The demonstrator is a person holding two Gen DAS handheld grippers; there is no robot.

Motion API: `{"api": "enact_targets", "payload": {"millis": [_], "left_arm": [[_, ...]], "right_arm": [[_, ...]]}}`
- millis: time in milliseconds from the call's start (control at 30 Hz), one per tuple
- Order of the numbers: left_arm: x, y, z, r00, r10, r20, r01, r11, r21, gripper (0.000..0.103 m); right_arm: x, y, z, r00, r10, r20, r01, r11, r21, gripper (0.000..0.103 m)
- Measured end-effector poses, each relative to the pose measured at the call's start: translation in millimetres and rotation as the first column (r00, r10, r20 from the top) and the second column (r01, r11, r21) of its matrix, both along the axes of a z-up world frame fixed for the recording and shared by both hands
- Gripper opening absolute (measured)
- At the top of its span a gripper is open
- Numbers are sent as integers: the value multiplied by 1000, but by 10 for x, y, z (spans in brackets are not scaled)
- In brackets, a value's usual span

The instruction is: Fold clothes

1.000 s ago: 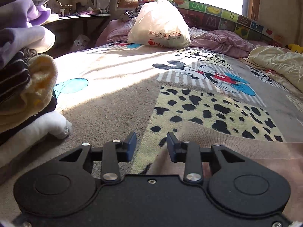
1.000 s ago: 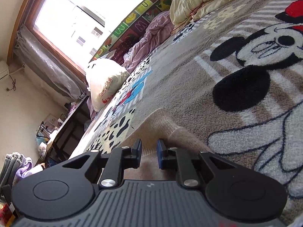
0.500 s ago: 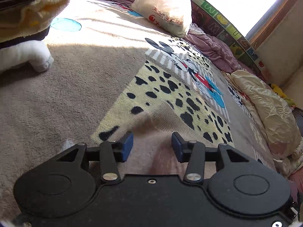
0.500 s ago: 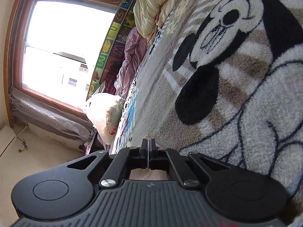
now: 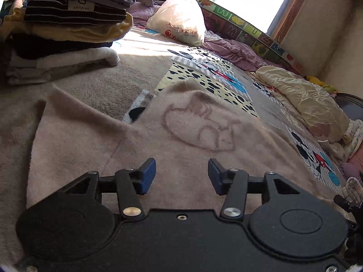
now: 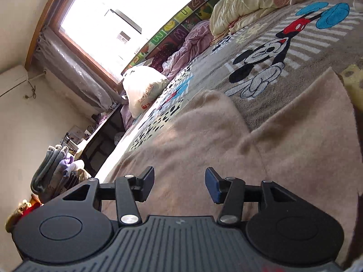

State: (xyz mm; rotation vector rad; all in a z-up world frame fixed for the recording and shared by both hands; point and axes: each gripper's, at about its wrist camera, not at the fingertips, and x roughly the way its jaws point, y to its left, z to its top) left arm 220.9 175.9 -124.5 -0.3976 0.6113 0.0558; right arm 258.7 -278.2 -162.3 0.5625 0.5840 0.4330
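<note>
Both my grippers are wide open and hold nothing.
My left gripper (image 5: 182, 174) and right gripper (image 6: 179, 184) hover over the fuzzy beige sweater (image 5: 177, 140), spread flat on the cartoon-printed blanket (image 5: 127, 74); stacked folded clothes (image 5: 68, 25) stand left.

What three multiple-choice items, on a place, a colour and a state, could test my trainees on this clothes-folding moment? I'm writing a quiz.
1. Where is the stack of folded clothes?
A. far left on the bed
B. on the windowsill
C. on the pink garment

2. What colour are the gripper pads?
A. red
B. blue
C. white

3. How do the left gripper and right gripper stand?
A. both shut
B. one shut
C. both open

Key: 1 A, the stack sits far left in the left view; 2 B, the pads show blue; 3 C, both jaws are apart over the pink garment, holding nothing.
</note>
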Motion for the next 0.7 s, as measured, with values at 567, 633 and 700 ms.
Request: {"api": "enact_targets", "payload": {"millis": [567, 633, 700], "left_arm": [[-931, -1292, -103, 970, -232, 71, 153, 811, 565, 59], [-886, -1367, -278, 967, -248, -56, 237, 800, 552, 59], [-924, -1442, -266, 966, -249, -71, 242, 770, 591, 59]], "right_arm": [[-1234, 805, 202, 980, 188, 70, -102, 765, -636, 54], [-1248, 698, 198, 987, 156, 33, -106, 798, -594, 54], [-1303, 604, 200, 992, 127, 16, -97, 828, -553, 54]]}}
